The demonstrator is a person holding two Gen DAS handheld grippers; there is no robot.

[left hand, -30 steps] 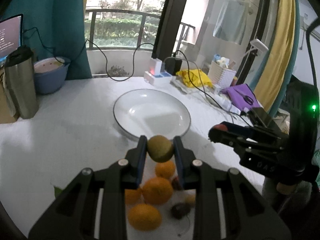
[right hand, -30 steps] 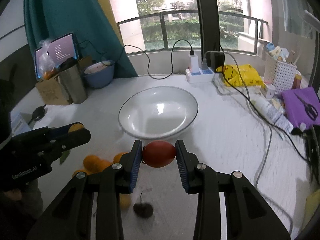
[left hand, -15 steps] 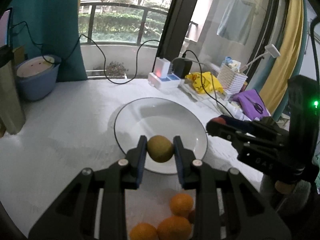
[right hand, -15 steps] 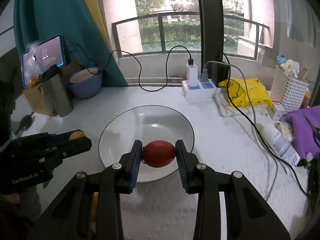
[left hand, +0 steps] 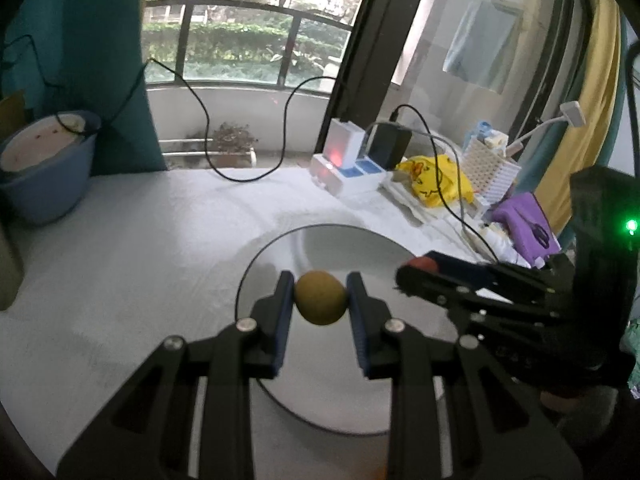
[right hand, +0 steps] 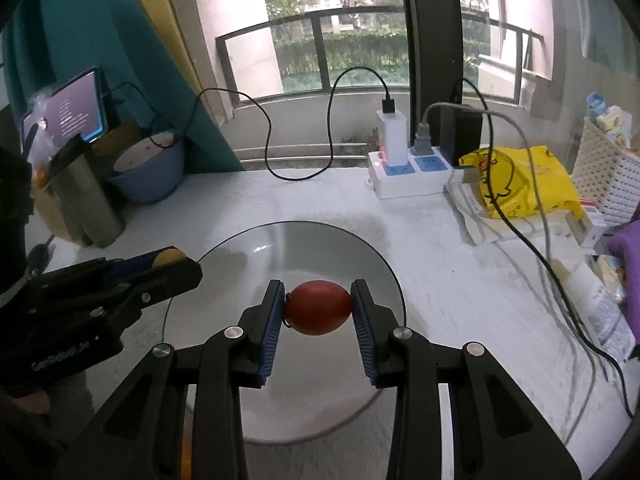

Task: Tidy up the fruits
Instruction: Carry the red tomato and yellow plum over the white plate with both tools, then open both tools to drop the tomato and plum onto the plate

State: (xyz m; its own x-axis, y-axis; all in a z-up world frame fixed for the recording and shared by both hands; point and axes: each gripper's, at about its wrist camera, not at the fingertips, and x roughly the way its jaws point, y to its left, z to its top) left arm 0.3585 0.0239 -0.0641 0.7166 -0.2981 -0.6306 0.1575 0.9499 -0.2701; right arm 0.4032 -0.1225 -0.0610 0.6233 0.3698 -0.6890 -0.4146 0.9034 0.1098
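Two tongs over plate [right hand: 384, 264] | left tongs [left hand: 320, 296] clamp green fruit [left hand: 320, 298] | right tongs [right hand: 318, 308] clamp red fruit [right hand: 318, 307]

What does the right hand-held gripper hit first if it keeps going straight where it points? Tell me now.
Most likely the white plate. The right hand-held gripper, shut on a red fruit, points down over it, so the fruit would touch the plate's inside first. Its height above the plate is unclear.

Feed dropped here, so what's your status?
Left hand-held gripper shut on green fruit. Right hand-held gripper shut on red fruit. Both over white plate, nothing blocking.
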